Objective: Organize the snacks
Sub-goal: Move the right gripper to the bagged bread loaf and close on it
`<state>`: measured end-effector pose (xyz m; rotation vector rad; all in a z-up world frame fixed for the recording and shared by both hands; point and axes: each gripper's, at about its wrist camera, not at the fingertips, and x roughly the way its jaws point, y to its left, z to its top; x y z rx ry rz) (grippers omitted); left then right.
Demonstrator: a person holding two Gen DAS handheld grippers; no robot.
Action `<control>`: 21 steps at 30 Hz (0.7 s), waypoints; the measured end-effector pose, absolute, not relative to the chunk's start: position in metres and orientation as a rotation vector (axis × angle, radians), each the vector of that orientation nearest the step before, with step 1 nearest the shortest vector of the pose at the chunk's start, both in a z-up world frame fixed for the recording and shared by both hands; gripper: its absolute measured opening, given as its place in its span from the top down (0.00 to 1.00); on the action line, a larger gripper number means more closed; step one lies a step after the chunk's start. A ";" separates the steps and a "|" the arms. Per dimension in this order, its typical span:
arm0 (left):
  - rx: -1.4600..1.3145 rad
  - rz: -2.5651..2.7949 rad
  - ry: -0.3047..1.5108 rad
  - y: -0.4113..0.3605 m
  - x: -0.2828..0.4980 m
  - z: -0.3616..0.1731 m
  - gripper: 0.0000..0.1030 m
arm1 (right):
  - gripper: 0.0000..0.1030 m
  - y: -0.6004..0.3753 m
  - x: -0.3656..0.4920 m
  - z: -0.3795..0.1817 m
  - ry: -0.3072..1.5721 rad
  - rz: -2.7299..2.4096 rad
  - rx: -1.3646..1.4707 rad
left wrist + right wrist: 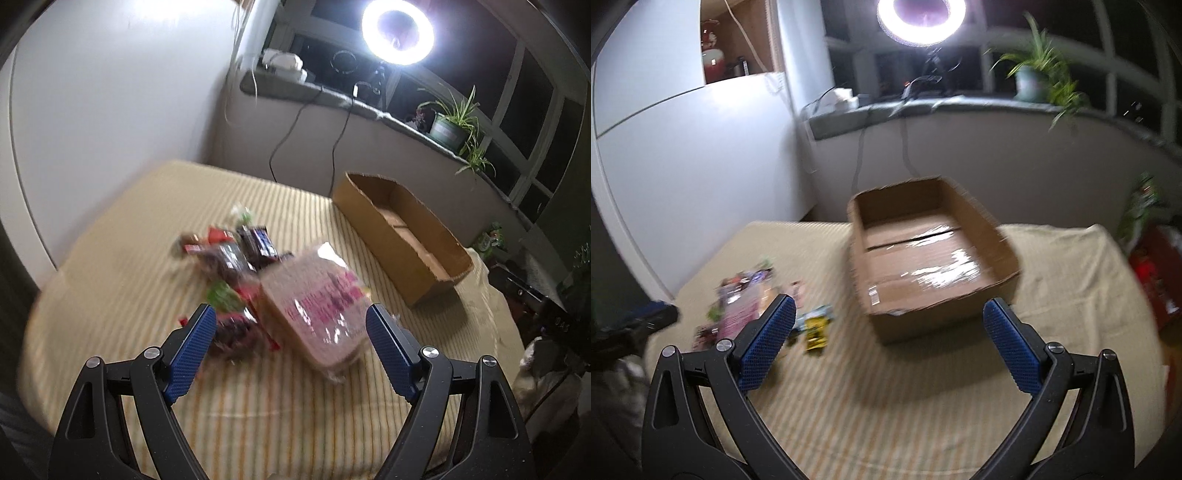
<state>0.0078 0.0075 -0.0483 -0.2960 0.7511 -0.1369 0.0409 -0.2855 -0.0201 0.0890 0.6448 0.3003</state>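
Observation:
A pile of snacks lies on the striped yellow tablecloth (pixel 129 236). A brown bread-like packet with pink print (pixel 317 299) lies in front, with dark and red wrapped snacks (pixel 236 258) behind and left of it. My left gripper (pixel 291 328) is open and empty, just above and short of the packet. An open empty cardboard box (pixel 923 254) stands at the back right; it also shows in the left wrist view (pixel 399 229). My right gripper (pixel 886 317) is open and empty, in front of the box. A yellow snack packet (pixel 816 328) lies left of the box.
A bright ring light (pixel 397 31) and potted plants (pixel 452 123) stand on the window ledge behind the table. Cables (pixel 284 136) hang down the wall. A white wall (pixel 110 92) is on the left. Red items (pixel 1152 273) stand off the table's right edge.

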 end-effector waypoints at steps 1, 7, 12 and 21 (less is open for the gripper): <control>-0.313 -0.150 0.765 0.007 0.008 -0.052 0.19 | 0.00 -0.281 0.042 -0.022 0.659 0.331 0.094; -0.377 -0.201 0.816 0.002 0.005 -0.069 0.21 | 0.00 -0.252 0.045 -0.025 0.698 0.465 0.059; -0.391 -0.239 0.824 -0.004 0.003 -0.072 0.31 | 0.09 -0.228 0.052 -0.025 0.739 0.591 0.059; -0.422 -0.285 0.856 -0.008 0.012 -0.081 0.44 | 0.30 -0.188 0.078 -0.046 0.885 0.746 0.052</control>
